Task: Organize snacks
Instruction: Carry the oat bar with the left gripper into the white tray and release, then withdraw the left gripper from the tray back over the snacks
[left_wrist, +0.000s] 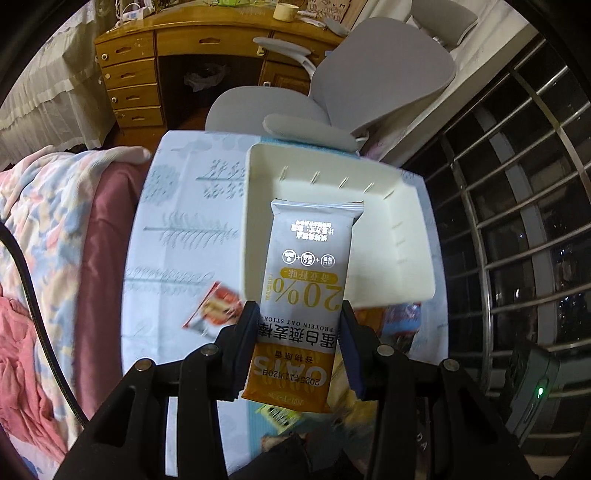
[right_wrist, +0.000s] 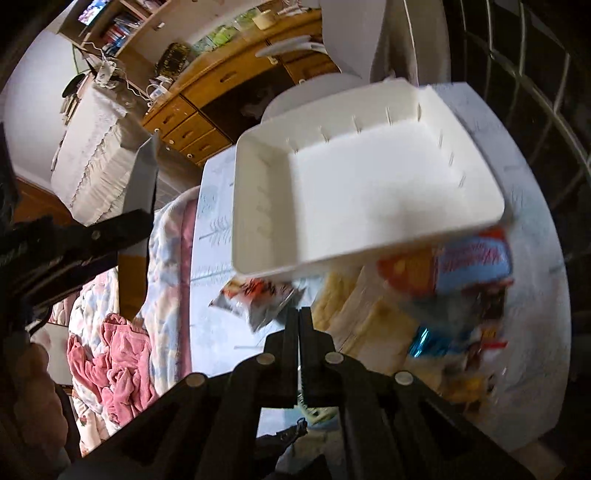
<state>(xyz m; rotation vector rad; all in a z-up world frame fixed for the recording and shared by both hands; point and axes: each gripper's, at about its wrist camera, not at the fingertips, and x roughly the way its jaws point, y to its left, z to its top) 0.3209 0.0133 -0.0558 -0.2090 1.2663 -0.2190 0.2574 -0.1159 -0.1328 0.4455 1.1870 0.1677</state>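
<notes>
A bedroom fills both views. The bed (left_wrist: 55, 229) lies along the left, covered by a floral quilt with a crumpled pink blanket (right_wrist: 110, 354) on it. Beyond it stands a wooden desk (left_wrist: 147, 55) with a column of drawers and clutter on top, and a grey office chair (left_wrist: 369, 74) is pushed close to the far edge of the table. A barred window (left_wrist: 517, 184) showing darkness outside runs down the right side.

The table (left_wrist: 177, 221) sits between bed and window, spread with a pale blue cloth printed with grey leaf and tree shapes. On its far right part rests a cream plastic bin (left_wrist: 399, 266), shallow, rectangular, with small slots along its walls; its floor is bare. In front of the bin, on the near side, a loose heap of snack packets (right_wrist: 443, 295) lies on the cloth, blurred: orange, blue, yellow and red wrappers. One red-and-white packet (left_wrist: 218, 306) lies a little apart to the left.

The left gripper (left_wrist: 295, 325) has its jaws closed on the sides of a protein oat bar (left_wrist: 310, 266), a grey and orange wrapper marked 20%, held lengthwise with its far end over the bin's near wall. The right gripper (right_wrist: 298, 314) hangs over the near table with jaws pressed together, holding nothing.
</notes>
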